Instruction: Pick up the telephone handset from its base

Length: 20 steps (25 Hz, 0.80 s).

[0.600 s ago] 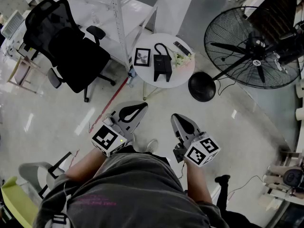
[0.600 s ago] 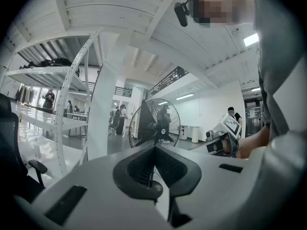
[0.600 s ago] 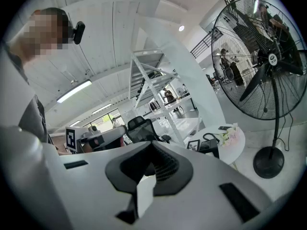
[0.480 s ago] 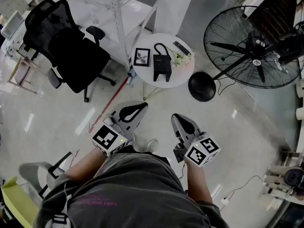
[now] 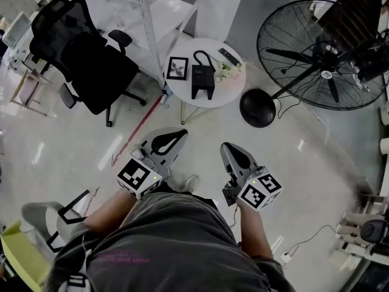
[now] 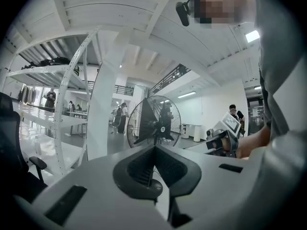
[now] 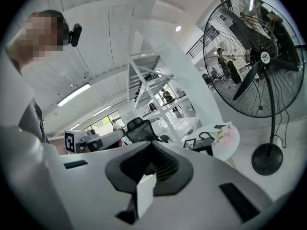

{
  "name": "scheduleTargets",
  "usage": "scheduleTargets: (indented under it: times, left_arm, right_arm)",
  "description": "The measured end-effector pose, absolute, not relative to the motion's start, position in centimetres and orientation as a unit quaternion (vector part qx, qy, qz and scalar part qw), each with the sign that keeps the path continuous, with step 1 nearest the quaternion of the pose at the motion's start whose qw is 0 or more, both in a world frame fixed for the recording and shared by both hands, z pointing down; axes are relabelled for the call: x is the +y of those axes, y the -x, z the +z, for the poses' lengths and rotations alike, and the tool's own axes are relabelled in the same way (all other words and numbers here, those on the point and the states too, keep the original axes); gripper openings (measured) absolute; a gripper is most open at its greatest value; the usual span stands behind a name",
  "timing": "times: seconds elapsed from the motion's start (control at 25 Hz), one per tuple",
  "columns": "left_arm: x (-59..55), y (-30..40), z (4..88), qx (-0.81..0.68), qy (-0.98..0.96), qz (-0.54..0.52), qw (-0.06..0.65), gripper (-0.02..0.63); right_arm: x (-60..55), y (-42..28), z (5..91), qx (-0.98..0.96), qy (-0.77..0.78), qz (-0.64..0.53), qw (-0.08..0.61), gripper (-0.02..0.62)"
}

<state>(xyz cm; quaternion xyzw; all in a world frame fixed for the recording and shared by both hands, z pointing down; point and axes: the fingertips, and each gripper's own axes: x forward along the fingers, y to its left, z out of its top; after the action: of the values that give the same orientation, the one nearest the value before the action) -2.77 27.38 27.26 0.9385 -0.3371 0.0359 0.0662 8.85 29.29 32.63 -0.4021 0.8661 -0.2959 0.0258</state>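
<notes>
The black telephone [image 5: 202, 81] stands on a small round white table [image 5: 181, 98] some way ahead of me, with its dark looped handset cord at its far end. In the right gripper view the telephone [image 7: 207, 145] is small and far off on the table [image 7: 231, 139]. Both grippers hang at waist height over the floor, well short of the table. My left gripper [image 5: 181, 133] is shut with nothing in it, and its jaws meet at the tip [image 6: 153, 148]. My right gripper [image 5: 225, 148] is shut and empty too [image 7: 152, 143].
A framed picture [image 5: 177, 68], a remote [image 5: 228, 56] and flowers [image 5: 227, 72] share the table. A large standing fan [image 5: 316, 56] with a round base [image 5: 258, 107] is at the right. A black office chair [image 5: 85, 56] and white shelving [image 5: 149, 17] stand at the left.
The head view has shifted a little, so the table sits slightly higher and further left in the picture. Both grippers keep their places and stay shut.
</notes>
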Motion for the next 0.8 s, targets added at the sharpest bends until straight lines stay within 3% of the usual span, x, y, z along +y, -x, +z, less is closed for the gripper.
scheduleTargets:
  times: [0.8]
  left_arm:
    - [29.4, -0.2, 29.5, -0.371, -0.924, 0.065, 0.073, 0.014]
  right_arm:
    - [30.8, -14.6, 34.4, 0.867, 0.385, -0.314, 0.032, 0.021]
